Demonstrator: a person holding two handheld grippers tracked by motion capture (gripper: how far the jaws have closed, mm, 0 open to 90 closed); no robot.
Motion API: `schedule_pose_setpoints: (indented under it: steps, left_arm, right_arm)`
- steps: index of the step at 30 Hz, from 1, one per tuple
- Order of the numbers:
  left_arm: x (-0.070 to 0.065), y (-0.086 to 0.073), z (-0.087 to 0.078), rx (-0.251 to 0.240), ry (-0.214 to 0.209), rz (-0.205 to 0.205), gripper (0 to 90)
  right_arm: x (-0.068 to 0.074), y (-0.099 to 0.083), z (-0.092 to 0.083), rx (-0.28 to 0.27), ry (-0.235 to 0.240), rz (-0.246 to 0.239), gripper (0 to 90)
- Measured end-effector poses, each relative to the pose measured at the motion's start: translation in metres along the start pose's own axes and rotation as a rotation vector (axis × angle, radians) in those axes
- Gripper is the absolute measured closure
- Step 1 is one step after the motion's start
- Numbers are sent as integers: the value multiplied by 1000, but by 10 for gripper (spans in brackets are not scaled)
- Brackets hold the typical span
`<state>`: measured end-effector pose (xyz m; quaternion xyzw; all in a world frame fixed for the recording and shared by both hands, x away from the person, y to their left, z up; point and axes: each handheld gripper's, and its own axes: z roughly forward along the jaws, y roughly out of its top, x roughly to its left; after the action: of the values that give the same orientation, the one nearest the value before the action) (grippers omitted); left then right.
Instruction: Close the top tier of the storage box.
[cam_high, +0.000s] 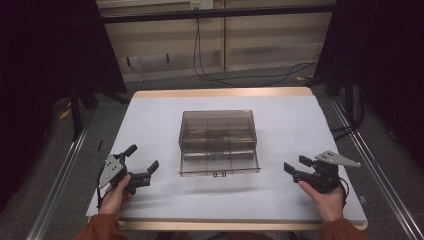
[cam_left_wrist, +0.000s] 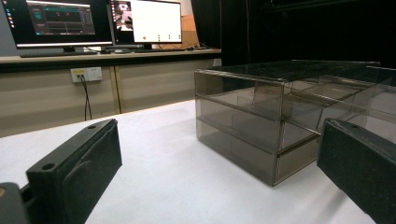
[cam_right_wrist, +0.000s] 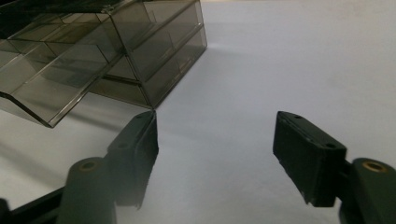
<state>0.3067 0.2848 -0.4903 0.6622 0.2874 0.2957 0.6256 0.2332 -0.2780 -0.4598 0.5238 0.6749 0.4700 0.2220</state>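
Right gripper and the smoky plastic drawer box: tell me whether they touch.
Apart. The high view shows bare white table between the right gripper and the drawer box; its jaws stand open, holding nothing.

Rust-orange sleeves (cam_high: 100, 229) at both wrists. Black left hand-held gripper (cam_high: 142, 161) and right hand-held gripper (cam_high: 296, 165), each topped by a grey three-cornered plate (cam_high: 338, 158). Blocky black jaws with round screw holes; brass-ringed pivots behind.
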Motion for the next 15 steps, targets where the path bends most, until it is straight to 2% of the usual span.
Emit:
schedule_pose_setpoints:
  steps: [5, 7, 9, 12, 14, 15]
  left_arm:
    - [-1, 0, 1, -8, 2, -17, 0]
    - [-1, 0, 0, -7, 1, -8, 0]
    - [-1, 0, 0, -8, 1, -16, 0]
    - [0, 0, 0, -4, 4, -5, 0]
    - [-1, 0, 0, -6, 1, -15, 0]
    - [0, 0, 0, -2, 2, -4, 0]
  right_arm:
    - [5, -1, -1, 14, 50, 1, 370]
    - [7, -1, -1, 19, 69, -11, 395]
    - [14, -1, -2, 30, 100, -28, 478]
    - [21, 0, -4, 26, 138, -37, 542]
    - [23, 0, -4, 25, 145, -42, 548]
    - [25, -1, -4, 31, 154, -38, 572]
